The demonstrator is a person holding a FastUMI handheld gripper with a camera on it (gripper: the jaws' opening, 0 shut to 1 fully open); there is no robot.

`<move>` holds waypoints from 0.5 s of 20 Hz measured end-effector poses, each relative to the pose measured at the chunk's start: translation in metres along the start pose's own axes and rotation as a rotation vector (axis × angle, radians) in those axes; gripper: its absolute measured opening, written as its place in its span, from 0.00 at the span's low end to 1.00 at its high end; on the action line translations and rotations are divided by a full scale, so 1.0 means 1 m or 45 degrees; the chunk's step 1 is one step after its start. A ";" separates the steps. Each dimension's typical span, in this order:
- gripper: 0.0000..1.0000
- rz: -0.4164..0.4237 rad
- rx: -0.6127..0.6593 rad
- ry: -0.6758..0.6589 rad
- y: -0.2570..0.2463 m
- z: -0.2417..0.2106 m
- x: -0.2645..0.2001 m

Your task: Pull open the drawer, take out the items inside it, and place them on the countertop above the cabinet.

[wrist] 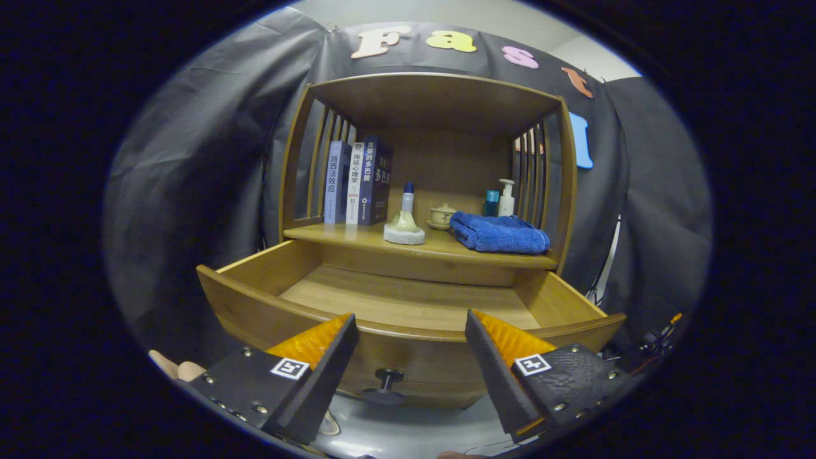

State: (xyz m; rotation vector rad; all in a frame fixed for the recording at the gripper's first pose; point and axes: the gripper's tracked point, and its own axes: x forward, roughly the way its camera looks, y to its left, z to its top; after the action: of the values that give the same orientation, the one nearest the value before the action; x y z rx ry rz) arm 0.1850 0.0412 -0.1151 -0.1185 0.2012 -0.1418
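While the tool (408, 338) hangs in front of the cabinet (427, 191) with its fingers (319, 363) spread wide and nothing between them, the biggest thing in sight is that cabinet: a warm brown wooden piece with a curved top, slatted sides and an open shelf space under the top board. Its countertop, the table (357, 237) of this task, runs across the middle, right above the drawer.

Next in size is the drawer (408, 306), pulled well out toward the tool. It has a bowed front panel, plain wooden side walls and a pale wood floor; the part of the floor that shows is bare, and the strip nearest the front panel is hidden behind that panel. A small dark knob (387, 377) sits low on the front, between the two fingers and just below their tips.

On the table, a folded blue towel (499, 233) lies to the right, near the slatted side. Three books (357, 183) stand upright at the left, against the other slatted side. A pale bottle with a blue cap (405, 220) stands near the front edge, about mid-table, on a round whitish base. Behind it and to its right sits a small cream lidded cup (442, 215), just beside the towel. At the back right corner stand a white pump bottle (506, 199) and a smaller teal bottle (490, 203), close together behind the towel.
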 end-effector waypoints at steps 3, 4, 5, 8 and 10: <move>1.00 -0.082 -0.069 0.000 -0.004 -0.004 -0.004; 1.00 -0.119 -0.076 0.013 -0.007 -0.009 -0.009; 1.00 -0.116 -0.056 0.028 -0.001 -0.017 -0.012; 0.98 -0.099 -0.039 0.045 0.007 -0.026 -0.013; 0.98 -0.107 -0.002 0.034 0.005 -0.023 -0.007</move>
State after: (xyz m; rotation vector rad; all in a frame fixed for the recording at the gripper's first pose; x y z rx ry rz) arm 0.1737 0.0453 -0.1371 -0.1271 0.2233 -0.2273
